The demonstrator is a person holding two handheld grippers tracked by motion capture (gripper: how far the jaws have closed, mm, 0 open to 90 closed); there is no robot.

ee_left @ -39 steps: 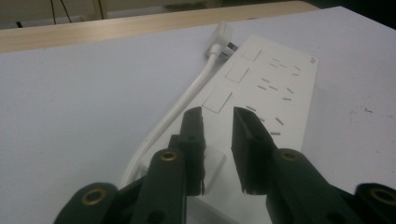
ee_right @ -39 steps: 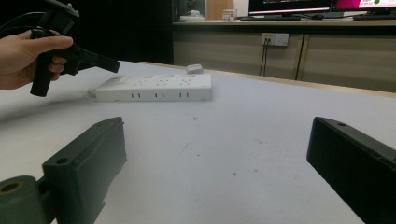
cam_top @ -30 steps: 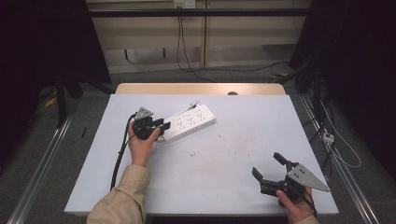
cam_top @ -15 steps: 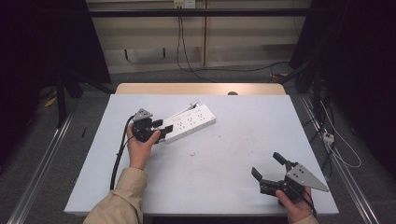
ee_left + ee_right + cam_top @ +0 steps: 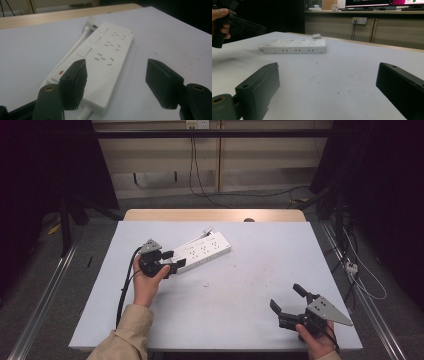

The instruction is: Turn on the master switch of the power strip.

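3 switches and a red lamp on the white power strip (image 5: pixel 107 57) show in the left gripper view, lost from above. It lies on the desk (image 5: pixel 250 285), its near end between the wide-open, empty left tongs (image 5: pixel 173 261). Right tongs (image 5: pixel 287 299) gape empty, well apart.

From my seat, the counter (image 5: pixel 240 320) lies bare across its middle and near edge, so I have open passage there. The one obstacle is the power strip (image 5: pixel 202 251), lying flat and slantwise toward the far left, its plug (image 5: pixel 207 230) and cord at its far end. My left hand-held gripper (image 5: pixel 172 261) stands wide-jawed at the strip's near end; the right hand-held gripper (image 5: pixel 287 299), also spread, sits well apart with nothing between.
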